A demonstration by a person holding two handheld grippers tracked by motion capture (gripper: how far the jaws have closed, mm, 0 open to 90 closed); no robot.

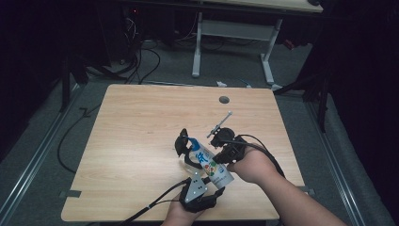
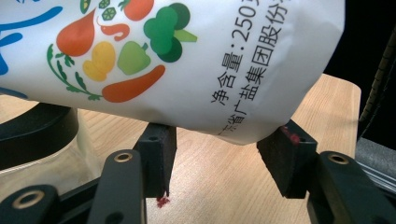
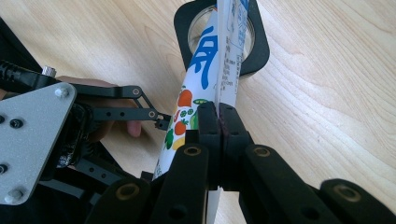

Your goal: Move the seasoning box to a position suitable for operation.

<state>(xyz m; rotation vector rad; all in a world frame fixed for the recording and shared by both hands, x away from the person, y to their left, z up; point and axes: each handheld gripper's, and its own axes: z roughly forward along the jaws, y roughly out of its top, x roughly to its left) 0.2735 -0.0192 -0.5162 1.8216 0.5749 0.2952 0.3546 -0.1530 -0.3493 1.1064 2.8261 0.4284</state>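
A white salt bag (image 1: 212,165) printed with vegetables (image 2: 187,60) lies tilted, its top end over a glass jar (image 1: 187,159) with a black collar (image 3: 222,46). My left gripper (image 1: 208,181) reaches in from the table's near edge. The bag's lower end sits between its two black pads (image 2: 156,142), which touch it on both sides, so the left gripper (image 2: 224,158) is shut on the bag. My right gripper (image 1: 219,154) comes from the right, and in the right gripper view it (image 3: 218,116) is shut on the bag's thin side seam (image 3: 224,88).
The wooden table (image 1: 141,122) has a round cable hole (image 1: 224,99) near its far edge. A white desk frame (image 1: 235,33) and floor cables (image 1: 136,61) lie beyond it. The left gripper's grey plate (image 3: 32,135) shows at the left of the right gripper view.
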